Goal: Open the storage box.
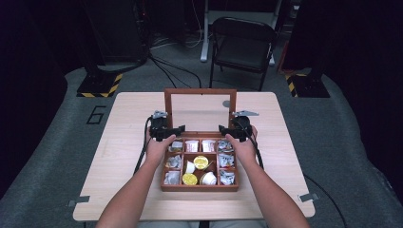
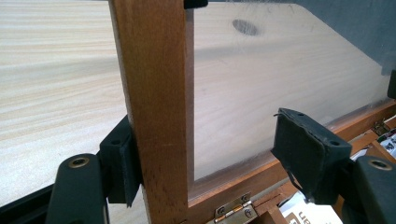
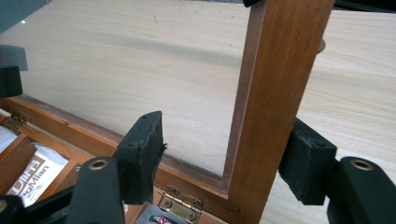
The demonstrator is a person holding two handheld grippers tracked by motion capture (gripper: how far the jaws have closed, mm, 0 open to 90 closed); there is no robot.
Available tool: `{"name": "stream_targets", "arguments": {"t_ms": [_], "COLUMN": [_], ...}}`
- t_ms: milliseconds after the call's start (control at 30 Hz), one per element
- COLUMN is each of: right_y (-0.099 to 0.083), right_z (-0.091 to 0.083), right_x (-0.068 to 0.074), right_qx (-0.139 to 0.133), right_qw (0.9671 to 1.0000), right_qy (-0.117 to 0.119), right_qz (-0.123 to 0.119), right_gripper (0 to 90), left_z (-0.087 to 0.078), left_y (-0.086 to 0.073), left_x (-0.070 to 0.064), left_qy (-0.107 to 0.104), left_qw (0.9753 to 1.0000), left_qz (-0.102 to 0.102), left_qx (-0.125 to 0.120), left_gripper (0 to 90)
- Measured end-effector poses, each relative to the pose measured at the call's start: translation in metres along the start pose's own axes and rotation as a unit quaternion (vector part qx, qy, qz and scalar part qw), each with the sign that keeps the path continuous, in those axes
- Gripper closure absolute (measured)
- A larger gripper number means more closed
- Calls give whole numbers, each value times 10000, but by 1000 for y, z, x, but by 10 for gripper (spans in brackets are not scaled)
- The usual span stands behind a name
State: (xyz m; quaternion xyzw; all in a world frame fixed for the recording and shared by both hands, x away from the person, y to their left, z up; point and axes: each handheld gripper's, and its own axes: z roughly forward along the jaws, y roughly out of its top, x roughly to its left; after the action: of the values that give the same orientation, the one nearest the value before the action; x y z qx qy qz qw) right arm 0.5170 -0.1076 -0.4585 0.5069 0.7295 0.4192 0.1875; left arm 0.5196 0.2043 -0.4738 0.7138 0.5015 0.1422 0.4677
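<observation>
Reaching in from the near edge of the table [image 1: 123, 123], both forearms run forward and slightly inward, each hand wrapped over its tool at the back corners of the wooden box [image 1: 199, 186]. The left gripper [image 2: 205, 149] has its jaws spread, with the left upright of the raised lid frame [image 2: 154, 107] standing between them: the outer pad [image 2: 122, 163] touches the wood, while the inner pad [image 2: 306, 144] sits well apart from it, in front of the clear pane [image 2: 261, 84]. The right gripper [image 3: 224, 156] mirrors this, jaws also spread around the right upright; its outer pad [image 3: 306, 161] lies just beside the wood, whether touching I cannot tell, and its inner pad [image 3: 142, 149] stands off before the pane. Neither tool pinches the frame. Brass hinges [image 3: 180, 205] show just below the pads. The lid stands upright at the box's far side, beyond the compartments of sachets [image 1: 192, 146] and small cups [image 1: 200, 162], which lie behind the fingertips, toward the person.
</observation>
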Motion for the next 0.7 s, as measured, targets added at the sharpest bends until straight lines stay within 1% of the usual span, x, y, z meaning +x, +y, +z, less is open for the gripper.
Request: {"name": "stream_targets", "arguments": {"t_ms": [133, 167, 233, 300, 400, 533, 567, 700], "right_y": [0, 0, 0, 0, 0, 1, 2, 3], "right_z": [1, 2, 3, 4, 6, 8, 8, 9], "right_x": [0, 0, -1, -1, -2, -2, -3, -3], "right_qx": [3, 7, 5, 5, 36, 76, 91, 155], "right_qw": [10000, 10000, 10000, 10000, 9999, 9999, 9999, 9997], "right_qy": [-5, -38, -29, -50, -19, -23, -21, -23], "right_qz": [-21, -25, -24, 18, 93, 144, 120, 181], "right_gripper": [359, 358, 358, 358, 357, 355, 355, 353], "left_z": [1, 1, 2, 4, 5, 5, 6, 5], "left_y": [0, 0, -1, -1, -1, -1, -1, 0], "left_x": [1, 1, 2, 3, 4, 7, 7, 8], "left_qy": [9, 1, 10, 8, -1, -59, -65, -58], "left_qw": [10000, 10000, 10000, 9999, 9999, 9996, 9995, 9994], "left_qz": [-23, -38, -92, -113, -148, -268, -297, -322], "left_qx": [20, 12, 12, 4, 26, 52, 50, 84], "left_gripper": [296, 296, 296, 297, 304, 316, 317, 317]}}
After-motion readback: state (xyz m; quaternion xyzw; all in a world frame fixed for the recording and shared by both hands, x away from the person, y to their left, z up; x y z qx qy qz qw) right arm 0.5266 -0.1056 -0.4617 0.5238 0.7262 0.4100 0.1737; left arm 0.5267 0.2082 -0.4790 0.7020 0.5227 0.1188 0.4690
